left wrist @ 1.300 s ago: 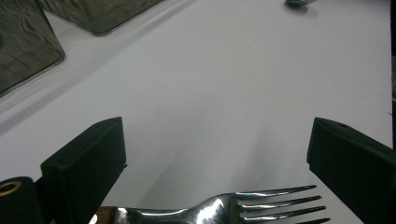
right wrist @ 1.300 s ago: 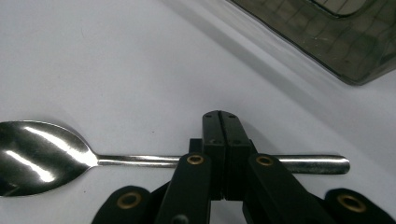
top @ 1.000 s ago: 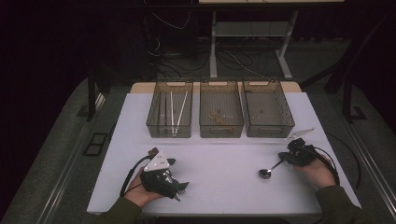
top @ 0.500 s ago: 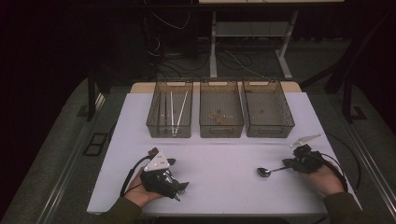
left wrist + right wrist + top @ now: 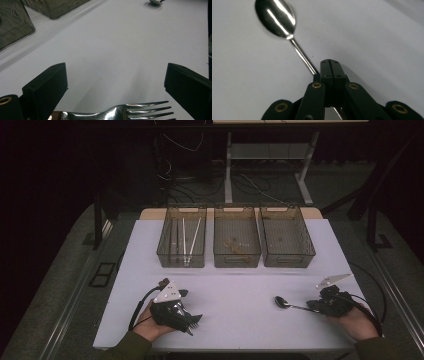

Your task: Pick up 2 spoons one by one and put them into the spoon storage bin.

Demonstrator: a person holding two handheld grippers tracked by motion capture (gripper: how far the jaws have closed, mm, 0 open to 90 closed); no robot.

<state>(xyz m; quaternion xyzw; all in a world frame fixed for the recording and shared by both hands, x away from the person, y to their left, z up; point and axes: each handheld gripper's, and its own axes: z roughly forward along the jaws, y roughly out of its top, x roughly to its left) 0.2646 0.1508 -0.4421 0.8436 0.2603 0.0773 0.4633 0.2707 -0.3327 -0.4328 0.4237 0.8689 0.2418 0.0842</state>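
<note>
A white bench stands in a dark room, three trays at its far edge. Near the trays, the right tongs clamp a spoon. The left gripper view shows the left tongs apart over a fork.

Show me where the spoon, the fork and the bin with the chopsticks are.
spoon (image 5: 275, 18): right gripper view, on its bowl.
fork (image 5: 147, 110): left gripper view, on its tines.
bin with the chopsticks (image 5: 181, 262): high view, on its near wall.

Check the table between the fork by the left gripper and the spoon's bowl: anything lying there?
Nothing. In the high view, bare white table separates the fork from the spoon; the left gripper view shows the same.
</note>
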